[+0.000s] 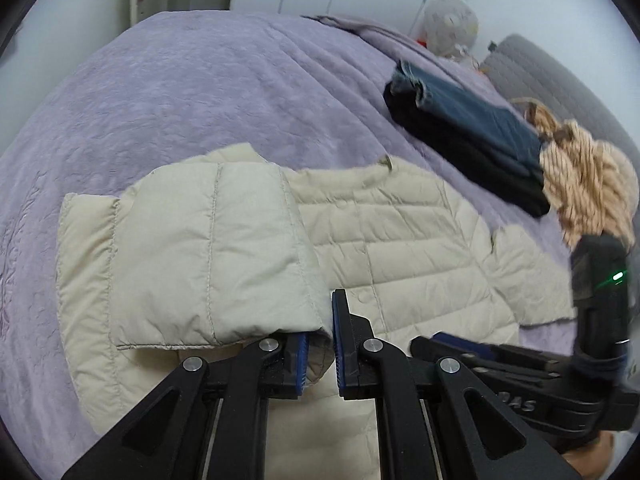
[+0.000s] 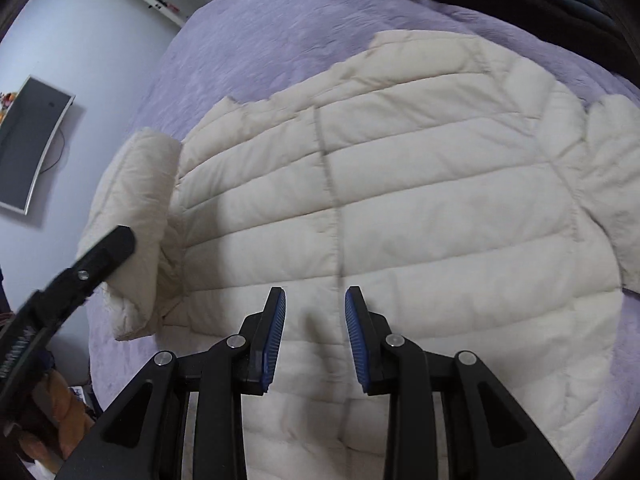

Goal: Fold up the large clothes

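Observation:
A cream quilted puffer jacket [image 1: 400, 248] lies flat on the purple bedspread [image 1: 200, 92], front up with its snaps showing. My left gripper [image 1: 320, 320] is shut on the cuff of one sleeve [image 1: 208, 248], which is lifted and hangs over the left finger above the jacket's body. In the right wrist view the jacket [image 2: 400, 200] fills the middle, and the left gripper [image 2: 108, 256] shows at the left beside the raised sleeve [image 2: 136, 220]. My right gripper [image 2: 315, 292] hovers open over the jacket's lower front, nothing between its blue pads. The right gripper [image 1: 440, 340] also shows low on the right.
A folded stack of black and dark blue clothes [image 1: 472, 140] lies on the bed beyond the jacket, with a tan knitted garment [image 1: 588, 184] next to it. A grey padded headboard [image 1: 560, 80] stands behind them. A flat screen [image 2: 28, 144] hangs on the wall past the bed's edge.

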Demonstrator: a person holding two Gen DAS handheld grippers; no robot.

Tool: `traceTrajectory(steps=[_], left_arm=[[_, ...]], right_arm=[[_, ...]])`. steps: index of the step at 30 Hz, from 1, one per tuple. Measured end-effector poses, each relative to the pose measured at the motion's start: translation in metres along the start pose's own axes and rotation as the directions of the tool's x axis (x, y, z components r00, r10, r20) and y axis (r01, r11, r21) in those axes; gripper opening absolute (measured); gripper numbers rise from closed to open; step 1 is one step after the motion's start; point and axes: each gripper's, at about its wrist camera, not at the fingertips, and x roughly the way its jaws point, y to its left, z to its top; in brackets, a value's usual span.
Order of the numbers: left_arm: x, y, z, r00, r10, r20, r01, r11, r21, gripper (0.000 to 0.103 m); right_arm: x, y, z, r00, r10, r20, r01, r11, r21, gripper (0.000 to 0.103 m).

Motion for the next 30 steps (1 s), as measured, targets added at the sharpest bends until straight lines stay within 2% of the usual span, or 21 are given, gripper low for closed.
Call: traceTrajectory(steps=[4,7,10,14,15,16,17,19,21,23,25,26,27,29,30], left_arm=[[0.047,-0.040,-0.018,0.994,0.058,-0.088,-0.044,0.988,0.146,0.012],[0.060,-0.058,-0.030,0.990,0.098,-0.106,-0.072,0.971,0.227,0.012],[0.055,-0.060,-0.036,0.990,0.106,-0.097,-0.081,0.968,0.236,0.012],[0.042,-0.056,-0.036,0.990,0.123,-0.061,-0.105,0.964,0.243,0.013],[0.040,-0.056,-0.036,0.991,0.127,-0.053,-0.110,0.963,0.246,0.034],[0.037,-0.054,-0.035,0.991,0.128,-0.046,-0.113,0.963,0.243,0.084],[0.033,-0.053,-0.035,0.990,0.138,-0.024,-0.129,0.963,0.238,0.103],[0.024,-0.052,-0.035,0.988,0.153,0.029,-0.156,0.956,0.248,0.103],[0.020,-0.048,-0.035,0.989,0.147,0.004,-0.143,0.960,0.241,0.103],[0.006,-0.039,-0.036,0.991,0.133,0.022,-0.135,0.968,0.210,0.103],[-0.015,-0.024,-0.038,0.987,0.138,0.076,-0.149,0.974,0.169,0.103],[-0.025,-0.013,-0.038,0.983,0.149,0.105,-0.164,0.976,0.143,0.103],[-0.034,-0.001,-0.036,0.977,0.172,0.128,-0.187,0.976,0.114,0.103],[-0.046,0.032,-0.031,0.955,0.253,0.152,-0.262,0.964,0.041,0.103],[-0.049,0.050,-0.028,0.939,0.306,0.154,-0.310,0.951,-0.002,0.103]], right_arm=[[-0.013,-0.034,-0.003,1.000,-0.019,0.022,0.018,0.998,0.059,0.034],[-0.015,-0.049,-0.004,1.000,-0.024,0.017,0.023,0.996,0.090,0.034],[-0.015,-0.058,-0.005,1.000,-0.014,0.013,0.012,0.994,0.105,0.035],[-0.011,-0.057,-0.008,1.000,-0.001,0.015,-0.001,0.994,0.109,0.046],[-0.013,-0.056,-0.009,1.000,-0.003,0.016,0.001,0.994,0.106,0.047],[-0.012,-0.054,-0.007,1.000,-0.003,0.015,0.002,0.995,0.104,0.047],[-0.013,-0.055,-0.007,1.000,-0.002,0.015,0.000,0.995,0.101,0.049],[-0.012,-0.051,-0.006,1.000,-0.002,0.016,0.000,0.995,0.098,0.053],[-0.011,-0.047,-0.004,1.000,-0.008,0.017,0.007,0.996,0.089,0.055],[-0.013,-0.041,-0.001,1.000,-0.018,0.018,0.017,0.997,0.075,0.055],[-0.016,-0.030,0.001,0.999,-0.038,0.031,0.036,0.998,0.041,0.067],[-0.017,-0.023,0.003,0.998,-0.047,0.043,0.046,0.999,0.015,0.078],[-0.022,-0.014,0.003,0.997,-0.049,0.058,0.050,0.999,-0.017,0.081],[-0.026,0.009,0.003,0.995,-0.057,0.083,0.065,0.993,-0.103,0.081],[-0.025,0.023,0.004,0.994,-0.063,0.094,0.077,0.985,-0.156,0.081]])
